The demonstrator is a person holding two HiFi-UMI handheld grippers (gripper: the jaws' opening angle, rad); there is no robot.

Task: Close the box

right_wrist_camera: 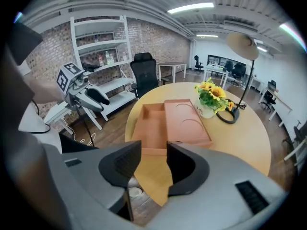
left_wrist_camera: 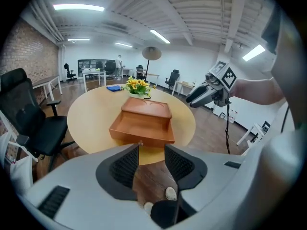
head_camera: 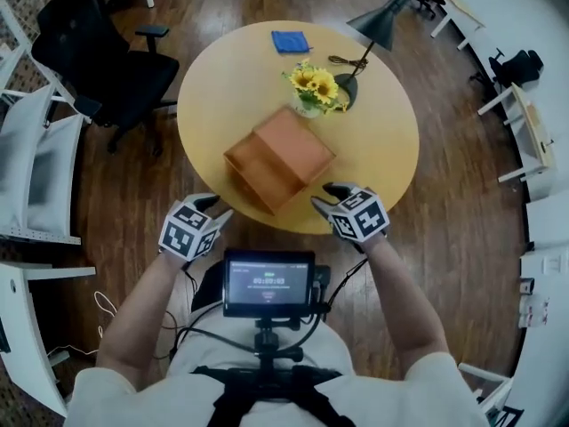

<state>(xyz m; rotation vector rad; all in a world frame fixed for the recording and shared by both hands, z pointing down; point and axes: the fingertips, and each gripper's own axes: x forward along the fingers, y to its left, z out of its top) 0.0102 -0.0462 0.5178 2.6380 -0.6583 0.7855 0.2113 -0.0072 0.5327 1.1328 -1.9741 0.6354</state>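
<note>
Open box (head_camera: 278,157), screen (head_camera: 268,282) (head view only), left claw (left_wrist_camera: 151,147), right claw (right_wrist_camera: 154,144) apart

Bare desk (head_camera: 382,154) lies free on both sides of the open box (head_camera: 278,157). Behind it, flowers (head_camera: 314,85) and a lamp (head_camera: 378,27) crowd the far side.

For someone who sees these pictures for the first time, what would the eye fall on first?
First the orange-brown box, lying open near the front edge of the round yellow table, its lid folded back flat. Just behind it stand a vase of sunflowers and a black desk lamp. The left tool and the right tool hover open and empty at the table's near edge, one at each side of the box.
</note>
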